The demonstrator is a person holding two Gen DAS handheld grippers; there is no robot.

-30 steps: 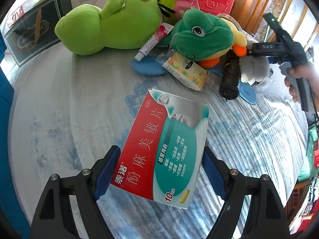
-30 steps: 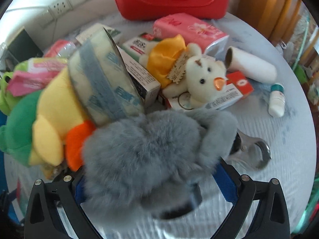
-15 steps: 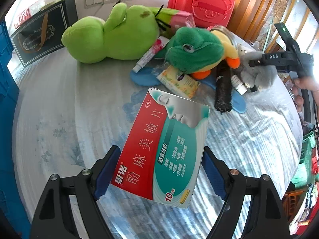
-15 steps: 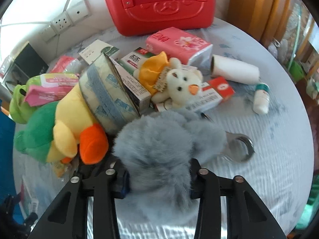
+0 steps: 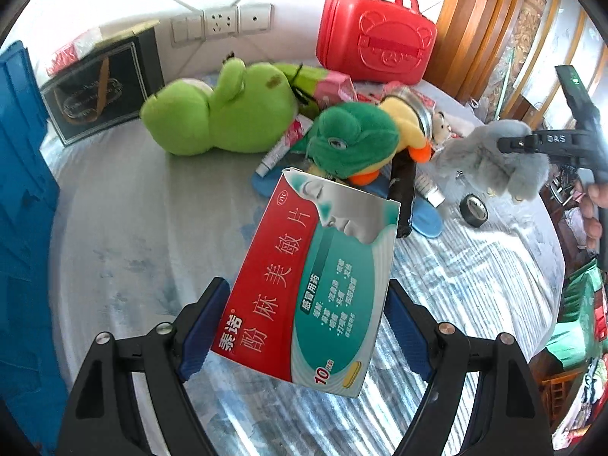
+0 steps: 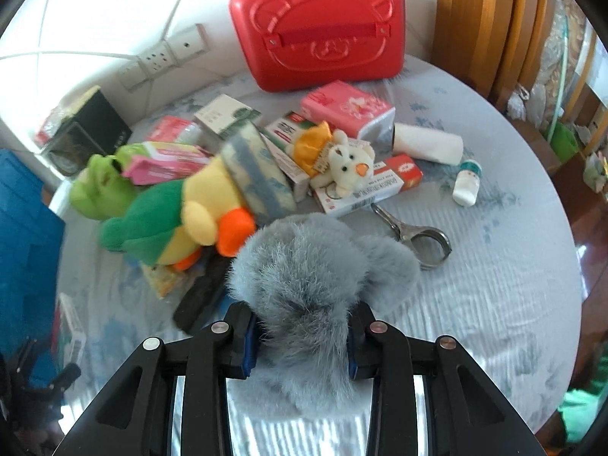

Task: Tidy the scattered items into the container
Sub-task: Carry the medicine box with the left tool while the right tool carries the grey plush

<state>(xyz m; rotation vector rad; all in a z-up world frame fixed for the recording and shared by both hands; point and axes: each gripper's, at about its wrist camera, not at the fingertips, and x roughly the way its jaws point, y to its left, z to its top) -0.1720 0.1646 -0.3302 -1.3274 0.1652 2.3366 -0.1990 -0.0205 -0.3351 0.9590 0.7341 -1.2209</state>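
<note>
Grey fur toy (image 6: pixel 304 296), light, soft and compressible, hangs clear of the table (image 6: pixel 513 285) pinched mid-body by the right gripper (image 6: pixel 300 345), while the left gripper (image 5: pixel 300 326) clamps a stiff, light medicine box (image 5: pixel 315 277) by its 2 long edges.

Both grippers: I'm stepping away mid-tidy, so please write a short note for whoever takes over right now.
Left gripper: shut on the medicine box, held above the table.
Right gripper: shut on the grey fluffy toy, also held off the table.
Blue crate: at the table's left edge.
Done: nothing seen inside the crate.
Left: drop both items in, then clear the green plush, frog toy, small bear, boxes, tube and pliers.
</note>
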